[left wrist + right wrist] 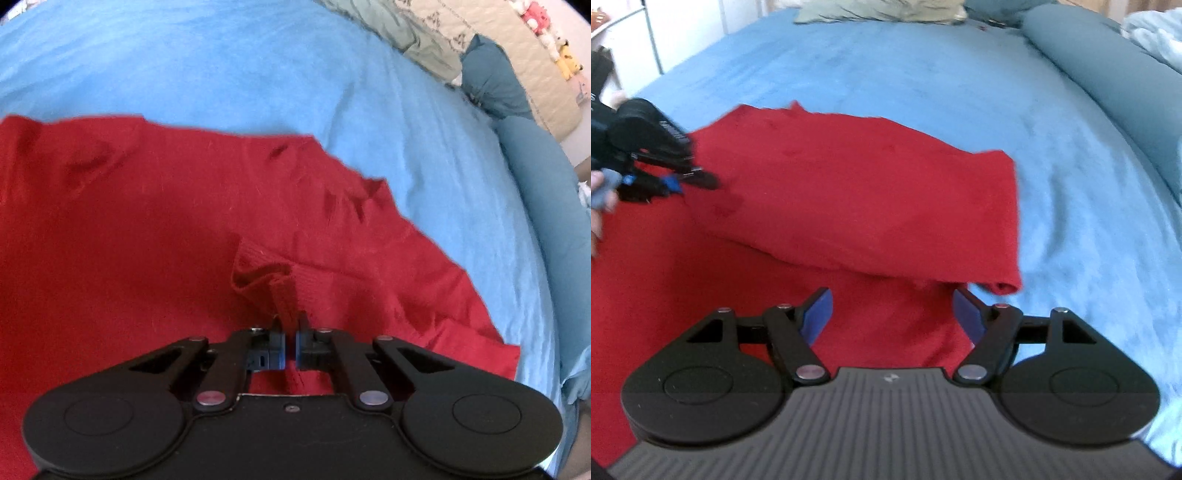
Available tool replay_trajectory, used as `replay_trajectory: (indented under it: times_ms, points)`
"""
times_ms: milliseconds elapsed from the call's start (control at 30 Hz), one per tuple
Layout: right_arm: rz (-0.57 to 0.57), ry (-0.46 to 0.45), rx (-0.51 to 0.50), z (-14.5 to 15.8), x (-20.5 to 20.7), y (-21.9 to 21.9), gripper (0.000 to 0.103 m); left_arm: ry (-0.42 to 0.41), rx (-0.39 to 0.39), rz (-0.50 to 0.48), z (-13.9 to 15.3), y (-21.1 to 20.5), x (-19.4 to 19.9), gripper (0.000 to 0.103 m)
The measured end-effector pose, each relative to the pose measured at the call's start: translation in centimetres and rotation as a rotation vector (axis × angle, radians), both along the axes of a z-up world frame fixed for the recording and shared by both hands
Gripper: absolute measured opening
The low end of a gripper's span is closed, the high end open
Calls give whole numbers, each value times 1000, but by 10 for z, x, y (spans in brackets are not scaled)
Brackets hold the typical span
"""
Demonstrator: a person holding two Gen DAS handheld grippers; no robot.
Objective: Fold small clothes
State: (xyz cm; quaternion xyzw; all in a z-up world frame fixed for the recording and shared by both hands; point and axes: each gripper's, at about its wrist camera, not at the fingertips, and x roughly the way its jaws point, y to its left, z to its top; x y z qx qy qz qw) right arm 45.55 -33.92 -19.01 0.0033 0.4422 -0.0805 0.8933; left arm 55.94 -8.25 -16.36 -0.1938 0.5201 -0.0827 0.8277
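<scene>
A red garment (155, 206) lies spread on the blue bed sheet (240, 66). My left gripper (290, 325) is shut on a ribbed red edge of the garment (282, 295), pinched between its fingertips. In the right wrist view the red garment (871, 195) has one part folded over itself, with a folded edge at the right. My right gripper (892, 314) is open and empty, just above the garment's near part. The left gripper (665, 173) also shows at the far left of that view, over the cloth.
Teal pillows (546, 206) and a pale quilt (461, 33) lie along the bed's far right side. A teal bolster (1108, 74) and a light pillow (882, 9) show in the right wrist view. White furniture (646, 33) stands beyond the bed's left edge.
</scene>
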Motion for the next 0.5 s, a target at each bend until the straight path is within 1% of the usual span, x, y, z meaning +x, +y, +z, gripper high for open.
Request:
replay_trajectory:
  times_ms: [133,200,267,333,400,500]
  points:
    - [-55,12,-43,-5,7,-3,91,-112,17,9,33,20,-3,4]
    - [-71,14,-54,-7,12,-6,91,-176,54,20,50,35,-5,4]
    - [-76,7,-63,-9,18,-7,91,-224,93,43,61,55,-7,4]
    - [-75,2,-86,-13,24,-7,91,-240,129,60,59,73,-9,4]
    - [-68,-3,-107,-19,33,-6,91,-221,154,66,46,88,-10,4]
    - [-65,-19,-137,-26,45,-7,91,-195,125,97,27,102,-10,4]
